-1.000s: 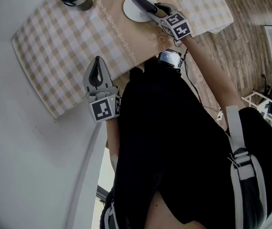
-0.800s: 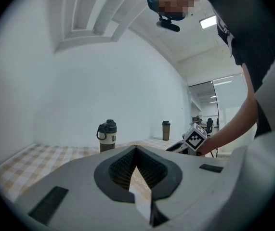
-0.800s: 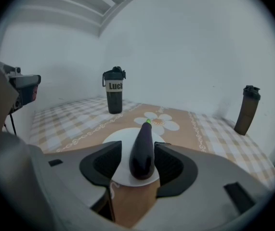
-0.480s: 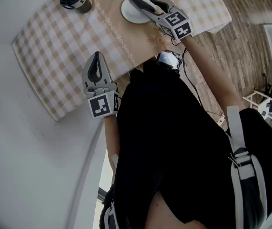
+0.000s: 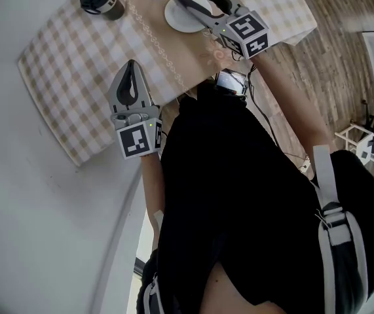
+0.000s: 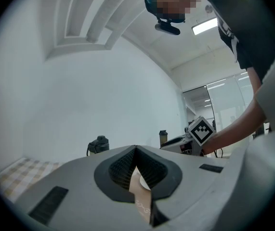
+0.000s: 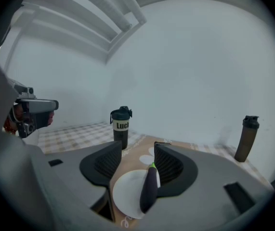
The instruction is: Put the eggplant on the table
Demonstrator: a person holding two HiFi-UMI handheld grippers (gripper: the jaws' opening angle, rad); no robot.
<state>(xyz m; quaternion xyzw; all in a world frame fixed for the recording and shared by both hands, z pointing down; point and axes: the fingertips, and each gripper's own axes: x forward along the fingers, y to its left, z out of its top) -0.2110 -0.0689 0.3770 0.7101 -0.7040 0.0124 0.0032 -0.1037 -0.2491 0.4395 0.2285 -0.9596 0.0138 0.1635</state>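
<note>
Right tool is released, jaws well apart, nothing pinched yet. Left tool is clenched tip to tip on nothing and hangs over the checked cloth at the near side of the surface, well apart from the plate.

Eggplant lies on the white plate, which sits on the tan runner at the surface's far side. Not on the bare surface yet, so the task is not done.

Key relation: in the right gripper view the eggplant sits inside the gap of the right tool, off-centre, close against the right-hand jaw and clear of the left-hand one. Cannot tell if it touches that pad. Long axis runs roughly along the tool's line of sight, green stem end pointing away, dark blunt end nearer the tool body. So the jaws straddle it across its narrow width, which is the way to take it.

Right hand is clearly the nearer one; head view shows it over the plate.

Judgement: the next move likely needs a small shift to centre the body in the gap, then closing. Smooth rounded skin could slip or roll if pinched off-centre.

Dark bottle stands beyond the plate; a second bottle stands off to the right. Both are clear of the tool.
</note>
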